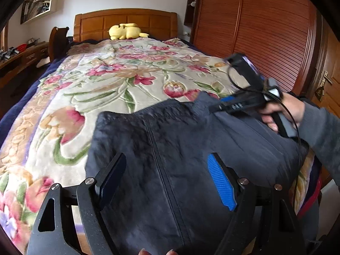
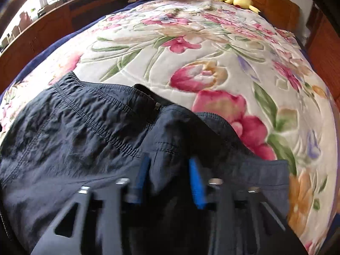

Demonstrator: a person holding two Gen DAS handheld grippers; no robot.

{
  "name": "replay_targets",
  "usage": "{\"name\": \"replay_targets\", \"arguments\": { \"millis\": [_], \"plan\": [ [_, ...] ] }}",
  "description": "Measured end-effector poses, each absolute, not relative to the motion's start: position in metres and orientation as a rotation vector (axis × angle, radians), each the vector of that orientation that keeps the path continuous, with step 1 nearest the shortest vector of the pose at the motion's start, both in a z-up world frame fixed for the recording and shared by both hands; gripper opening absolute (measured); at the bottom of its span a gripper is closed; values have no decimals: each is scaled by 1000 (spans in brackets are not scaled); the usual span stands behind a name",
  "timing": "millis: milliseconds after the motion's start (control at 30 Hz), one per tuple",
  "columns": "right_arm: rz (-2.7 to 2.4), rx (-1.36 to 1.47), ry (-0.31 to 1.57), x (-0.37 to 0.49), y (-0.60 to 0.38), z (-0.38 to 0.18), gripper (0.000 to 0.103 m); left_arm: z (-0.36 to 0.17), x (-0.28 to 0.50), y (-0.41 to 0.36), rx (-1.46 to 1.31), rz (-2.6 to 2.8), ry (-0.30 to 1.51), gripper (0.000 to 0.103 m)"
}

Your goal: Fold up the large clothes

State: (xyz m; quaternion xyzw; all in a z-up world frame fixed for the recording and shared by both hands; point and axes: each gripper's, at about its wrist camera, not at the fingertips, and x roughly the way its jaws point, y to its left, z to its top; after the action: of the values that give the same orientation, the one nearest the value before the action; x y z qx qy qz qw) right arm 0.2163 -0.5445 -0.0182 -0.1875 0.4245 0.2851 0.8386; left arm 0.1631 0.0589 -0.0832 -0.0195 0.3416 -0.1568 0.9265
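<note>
The left gripper (image 1: 167,180) stands wide, nothing between its blue ribbed pads (image 1: 221,182), hovering over the dark navy garment (image 1: 161,148) that fills its view from three to nine o'clock. The right gripper (image 2: 169,180) is narrowed around a raised pleat of that same cloth near a pocket seam; whether the pads truly press it I cannot tell through the blur, though it looks like a pinch. Seen from the left camera at three o'clock, a hand (image 1: 282,112) grips the right tool's handle over the garment's far edge. The clothing looks like trousers or a light jacket: thin, crinkled nylon-like weave, a gathered elastic band with double stitching, and a zipper pull (image 2: 157,106) at twelve o'clock from the right fingers. It lies at the near end of the bed, on a plush, embossed floral blanket (image 1: 119,80); a yellow plush toy (image 1: 125,30) sits by the wooden headboard (image 1: 125,19). The folding seems early: the piece is bunched, edges uneven, with smoothing and every tidy fold left.
</note>
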Motion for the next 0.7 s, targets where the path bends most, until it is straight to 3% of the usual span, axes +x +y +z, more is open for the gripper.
{"name": "replay_targets", "arguments": {
  "millis": [167,300,333,700],
  "plan": [
    [538,-414,859,237,-527,-25,23,-93,168,59,-54,-328,731,80],
    [472,-321,844,253,-522,-21,49,-98,168,60,-63,-322,752,80],
    [456,-297,840,254,-524,-17,50,-99,168,61,-66,-319,755,80],
    [451,-286,791,159,-607,6,50,-100,160,58,-53,-322,762,80]
  ]
}}
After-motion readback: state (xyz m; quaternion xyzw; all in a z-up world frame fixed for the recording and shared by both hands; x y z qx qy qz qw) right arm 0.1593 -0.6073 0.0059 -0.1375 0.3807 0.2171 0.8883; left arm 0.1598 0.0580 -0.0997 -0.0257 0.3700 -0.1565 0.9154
